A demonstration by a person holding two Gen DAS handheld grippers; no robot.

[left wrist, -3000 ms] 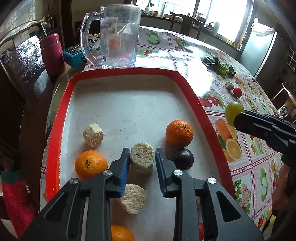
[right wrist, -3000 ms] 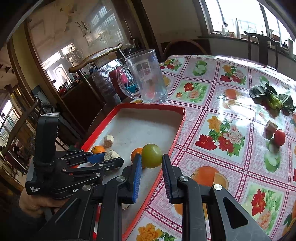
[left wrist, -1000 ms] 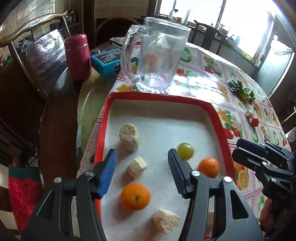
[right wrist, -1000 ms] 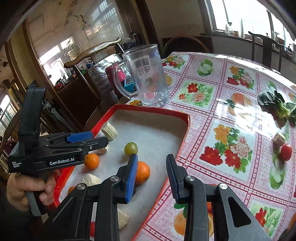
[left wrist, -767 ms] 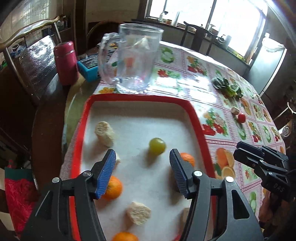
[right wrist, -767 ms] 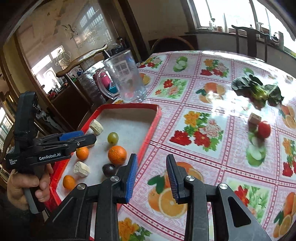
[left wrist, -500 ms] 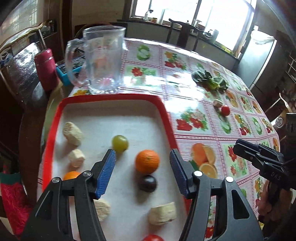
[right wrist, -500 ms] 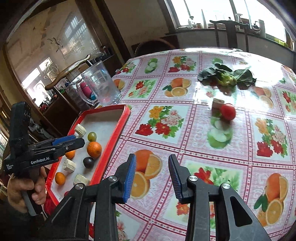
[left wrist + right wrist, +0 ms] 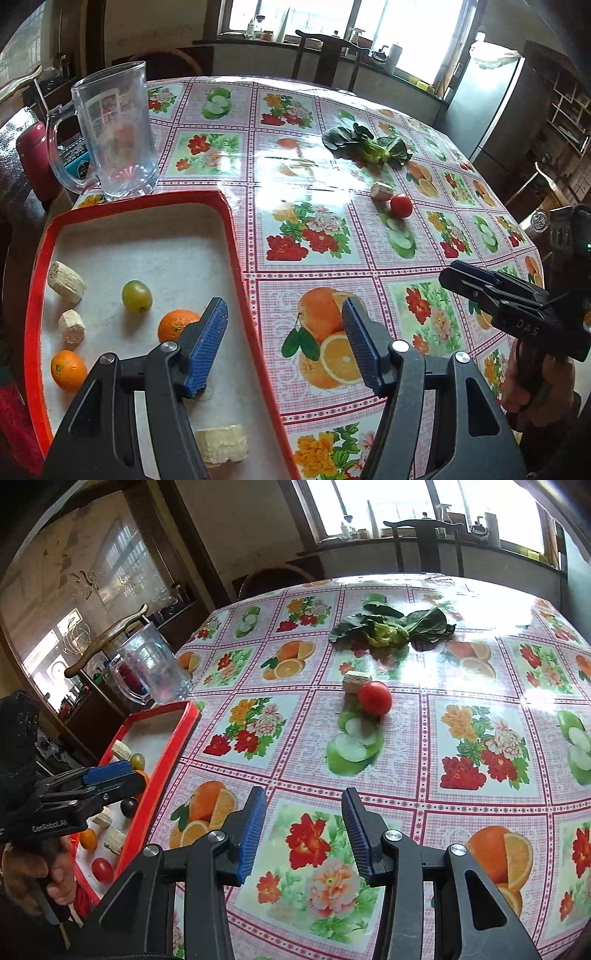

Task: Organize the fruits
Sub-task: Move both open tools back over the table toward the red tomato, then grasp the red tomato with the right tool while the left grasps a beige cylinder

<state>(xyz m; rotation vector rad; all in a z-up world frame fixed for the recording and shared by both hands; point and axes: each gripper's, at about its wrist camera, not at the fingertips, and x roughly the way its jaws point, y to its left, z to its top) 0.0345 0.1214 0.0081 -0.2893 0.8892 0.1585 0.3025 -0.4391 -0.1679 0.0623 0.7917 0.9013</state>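
A red-rimmed tray (image 9: 236, 254) at the table's left holds a green fruit (image 9: 136, 296), two oranges (image 9: 176, 325) (image 9: 68, 370) and several pale corn pieces (image 9: 65, 282). In the right wrist view the tray (image 9: 168, 760) also holds a dark plum (image 9: 129, 807) and a red tomato (image 9: 102, 870). A red tomato (image 9: 375, 698) and a pale piece (image 9: 355, 681) lie together mid-table; both show in the left wrist view (image 9: 400, 205). My left gripper (image 9: 284, 343) is open and empty over the tray's right rim. My right gripper (image 9: 303, 829) is open and empty above the tablecloth, short of the tomato.
A clear glass mug (image 9: 112, 136) stands behind the tray, with a red flask (image 9: 31, 158) and a blue box (image 9: 75, 160) beside it. Leafy greens (image 9: 391, 627) lie farther back. The flowered tablecloth (image 9: 461, 738) covers the table; chairs stand around it.
The right gripper let go of the green fruit, which now lies in the tray, and swung right toward the tomato. The left gripper released the corn piece, opened and turned right.
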